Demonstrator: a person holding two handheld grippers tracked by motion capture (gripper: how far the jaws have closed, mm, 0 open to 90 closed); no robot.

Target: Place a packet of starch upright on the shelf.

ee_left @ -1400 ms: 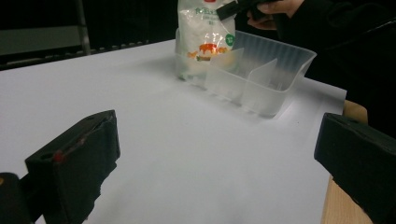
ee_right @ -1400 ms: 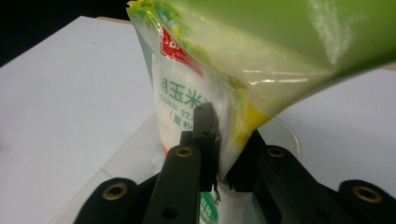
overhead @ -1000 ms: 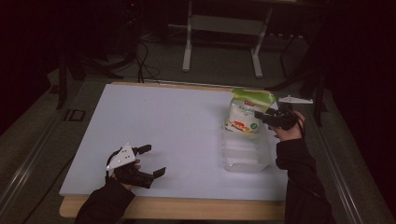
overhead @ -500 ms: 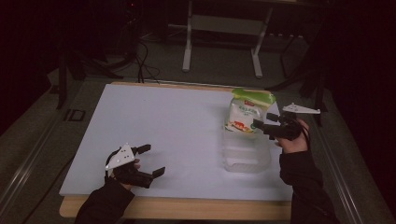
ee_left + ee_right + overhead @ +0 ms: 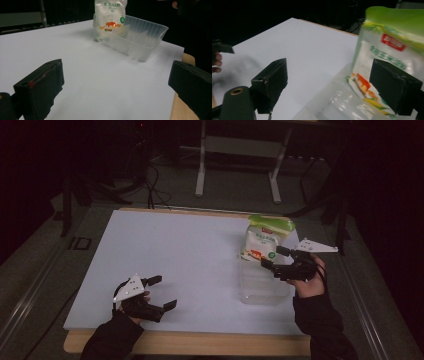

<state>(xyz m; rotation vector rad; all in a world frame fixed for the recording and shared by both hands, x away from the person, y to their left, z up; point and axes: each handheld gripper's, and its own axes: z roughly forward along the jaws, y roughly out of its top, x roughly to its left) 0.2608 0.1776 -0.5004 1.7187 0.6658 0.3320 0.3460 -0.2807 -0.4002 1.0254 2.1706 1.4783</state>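
The right gripper (image 5: 274,258), jaws spread and empty, hovers just beside the upright bag (image 5: 262,240) in the clear tray (image 5: 260,290); a re-grasp looks next. The left gripper (image 5: 161,291) rests open, well apart.

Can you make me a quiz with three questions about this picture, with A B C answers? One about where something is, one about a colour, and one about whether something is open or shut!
1. Where does the bag stand?
A. in the far end of the clear tray
B. flat in the middle of the table
C. on the floor

2. What colour is the top of the bag?
A. blue
B. green
C. black

3. How is the left gripper?
A. shut on the bag
B. shut on nothing
C. open, holding nothing

Answers:
1 A: the left gripper view shows the bag upright inside the tray's far end.
2 B: the right gripper view shows a green band across its top.
3 C: its jaws stand wide apart over the bare white table. The right gripper is open too, beside the bag.
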